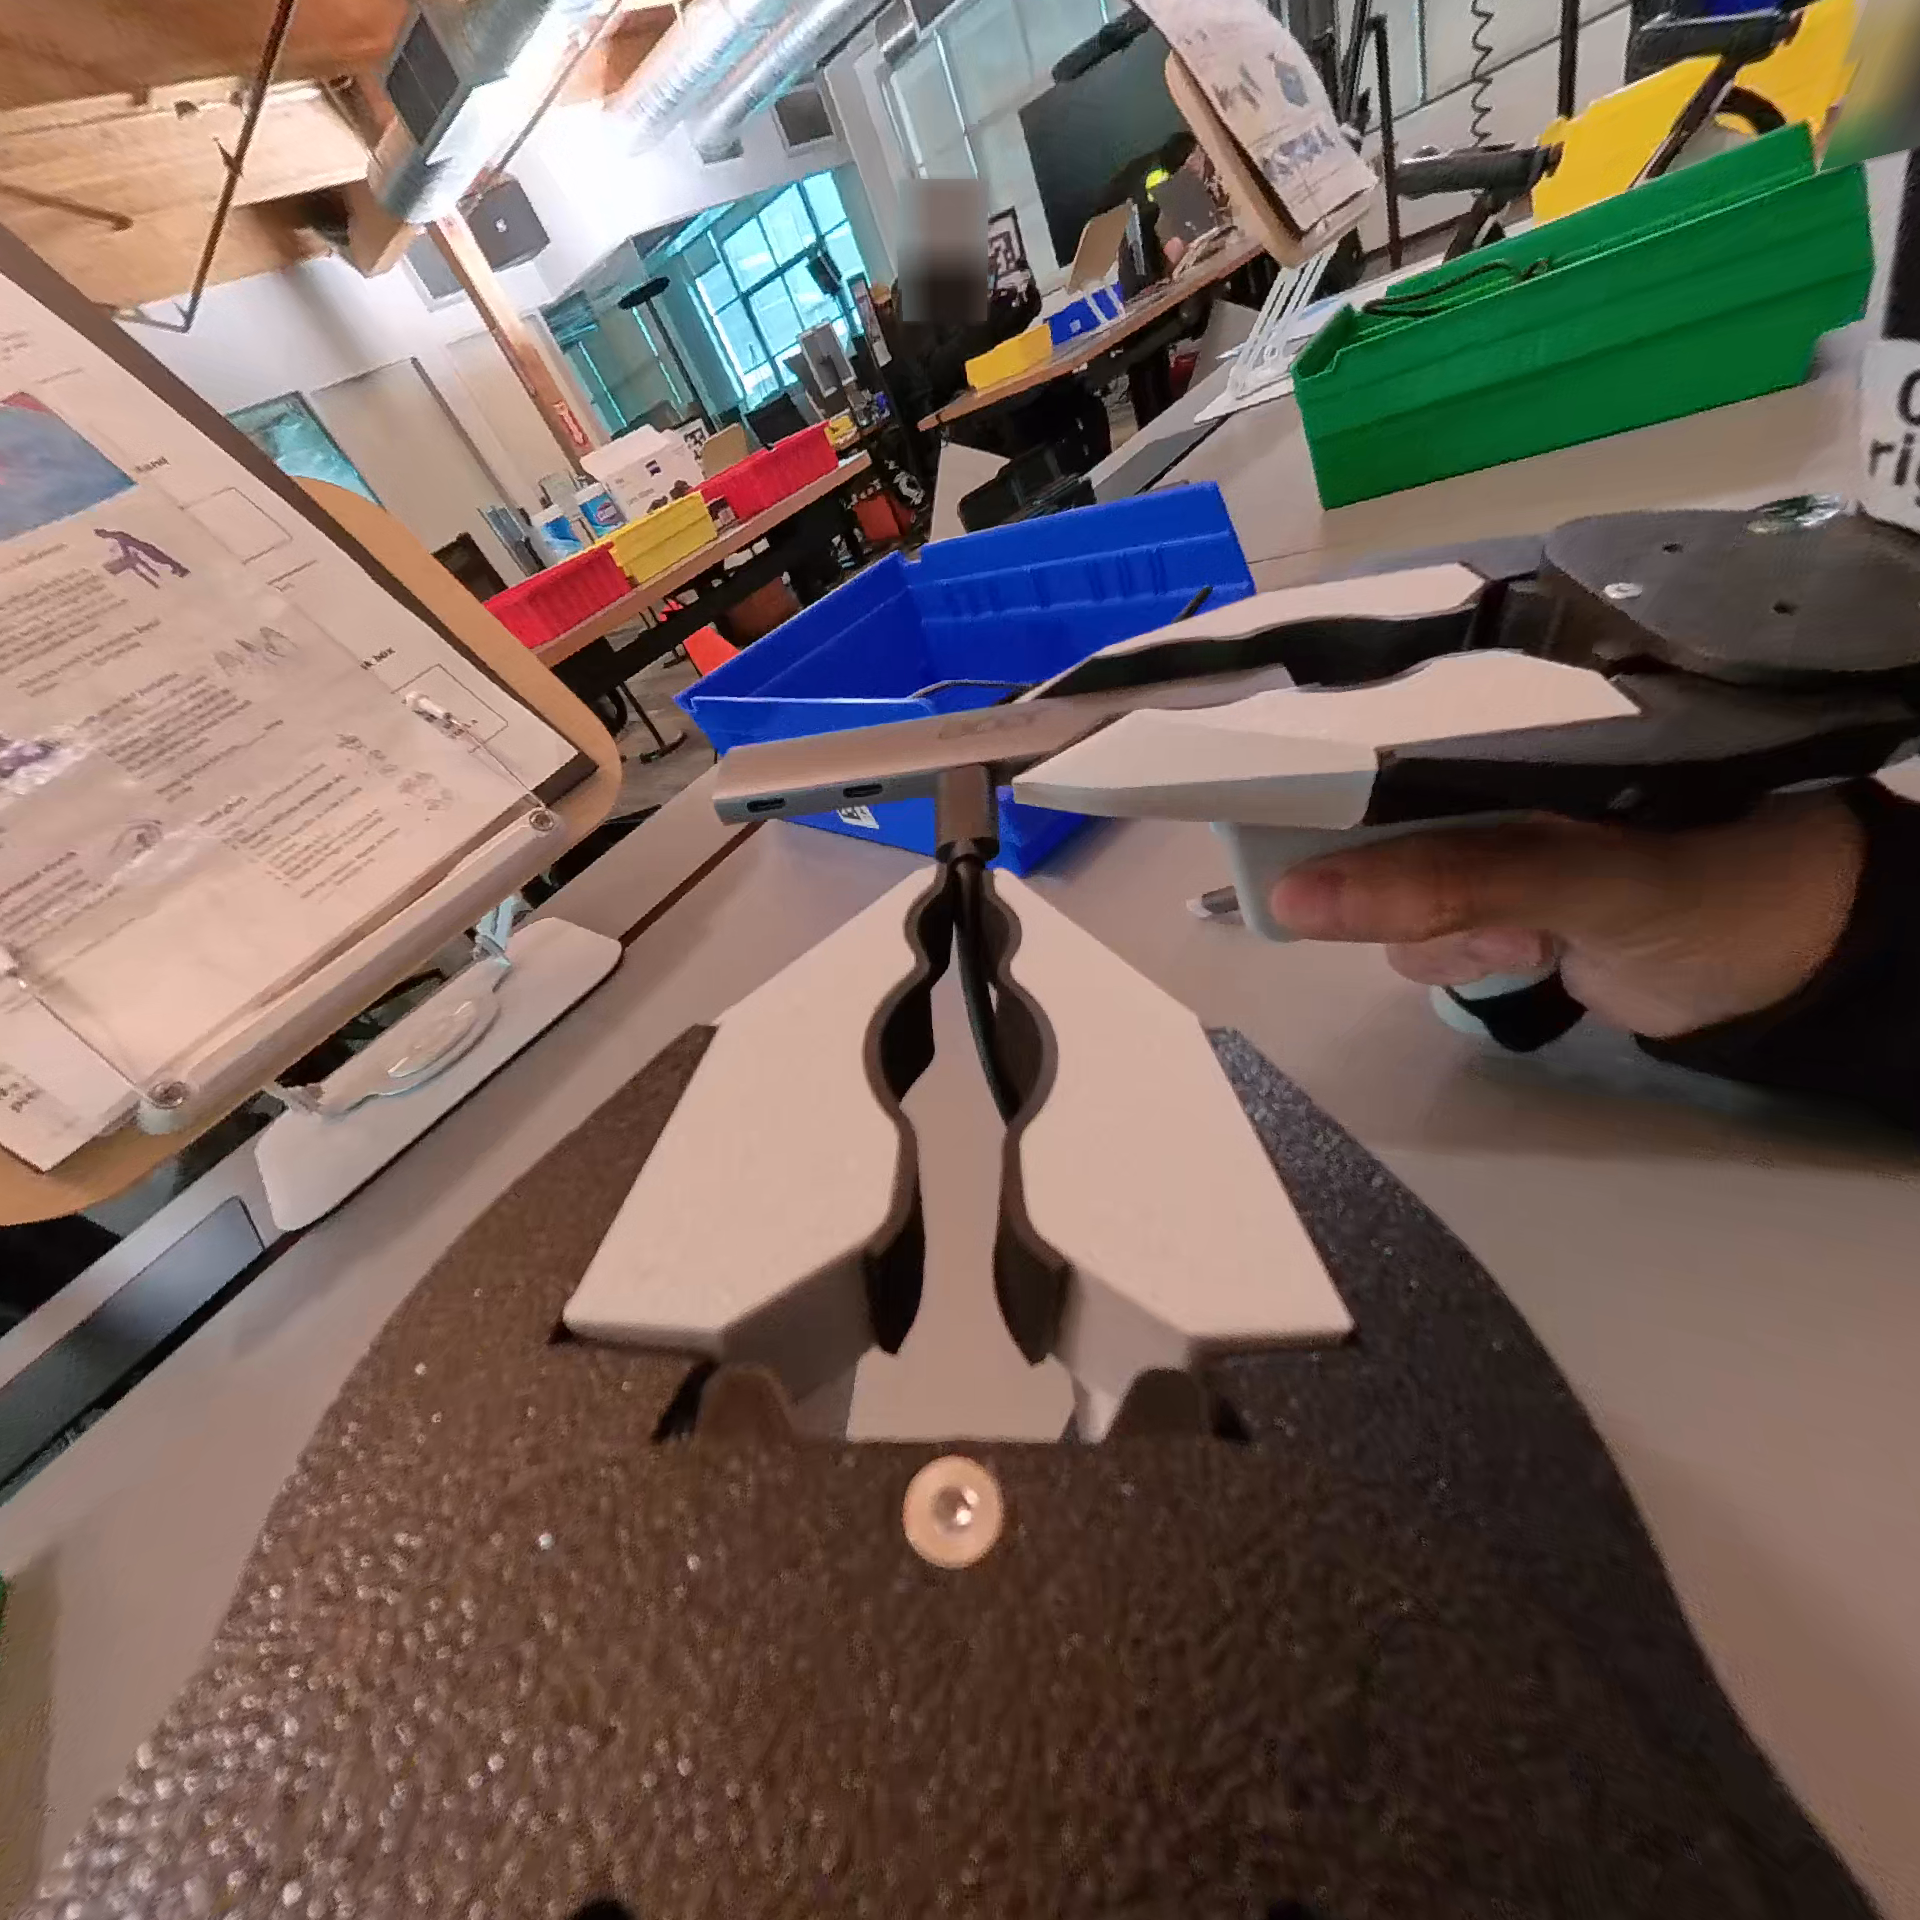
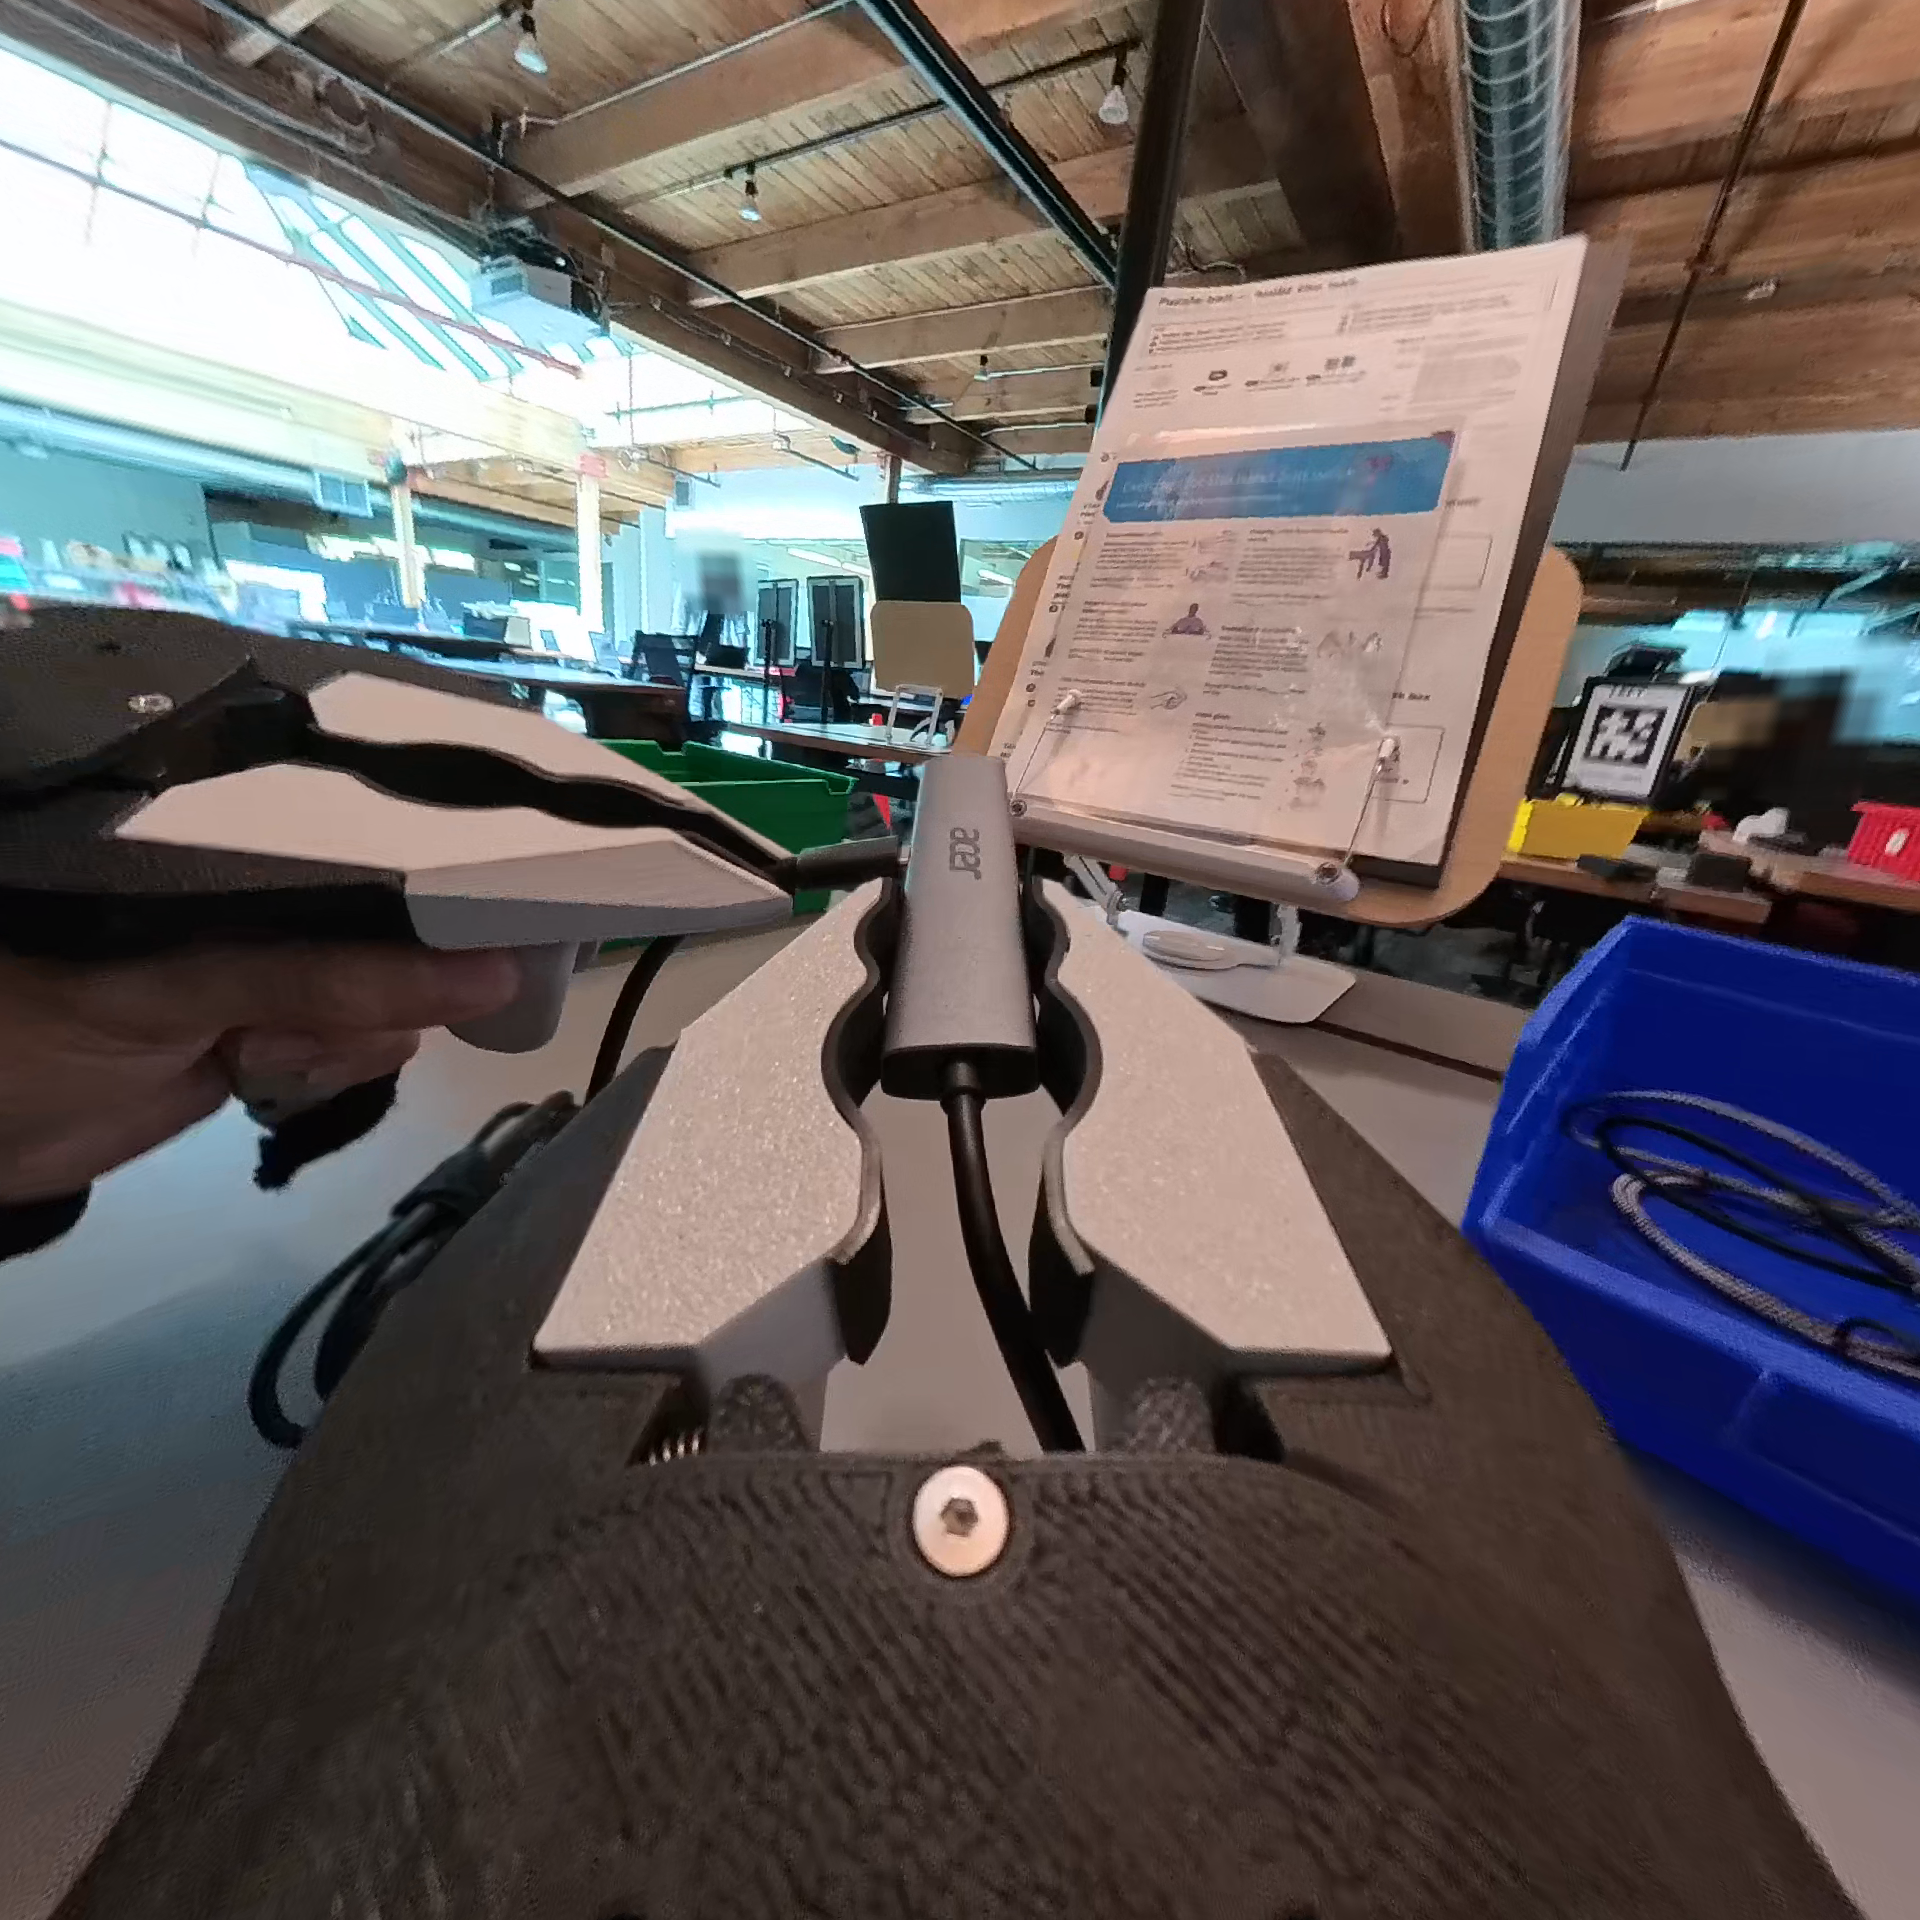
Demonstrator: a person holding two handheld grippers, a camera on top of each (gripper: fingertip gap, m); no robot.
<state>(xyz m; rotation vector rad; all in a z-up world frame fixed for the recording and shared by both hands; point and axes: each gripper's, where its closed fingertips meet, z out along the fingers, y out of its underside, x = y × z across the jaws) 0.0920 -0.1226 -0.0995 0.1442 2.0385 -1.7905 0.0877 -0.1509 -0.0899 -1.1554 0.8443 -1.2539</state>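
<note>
Your right gripper (image 2: 961, 935) is holding a slim grey hub (image 2: 961, 914) lengthwise, its jaws closed on the hub's sides near the end where the hub's own black cable (image 2: 997, 1247) is running back between the fingers. In the left wrist view the same hub (image 1: 883, 764) is lying level above the table (image 1: 1558, 1299), in front of the blue bin (image 1: 935, 644), with two small ports showing on its near edge.

Your left gripper (image 1: 961, 894) is gripping a black cable (image 1: 977, 997) just behind a grey plug (image 1: 966, 810), its jaws closed on it. The plug is standing seated in the hub's side edge, at right angles to the hub's length. From the right wrist view, your left gripper (image 2: 774, 868) is coming in from the side, its tips at the plug beside the hub.

A hand (image 1: 1558, 935) is squeezing the trigger of the right gripper; another hand (image 2: 208, 1039) is doing the same on the left one.

The blue bin (image 2: 1610, 1278) is holding coiled cables (image 2: 1766, 1195). A green bin (image 1: 1579, 343) is sitting farther back on the table. A document stand (image 2: 1299, 582) with a printed sheet is standing behind the hub.
</note>
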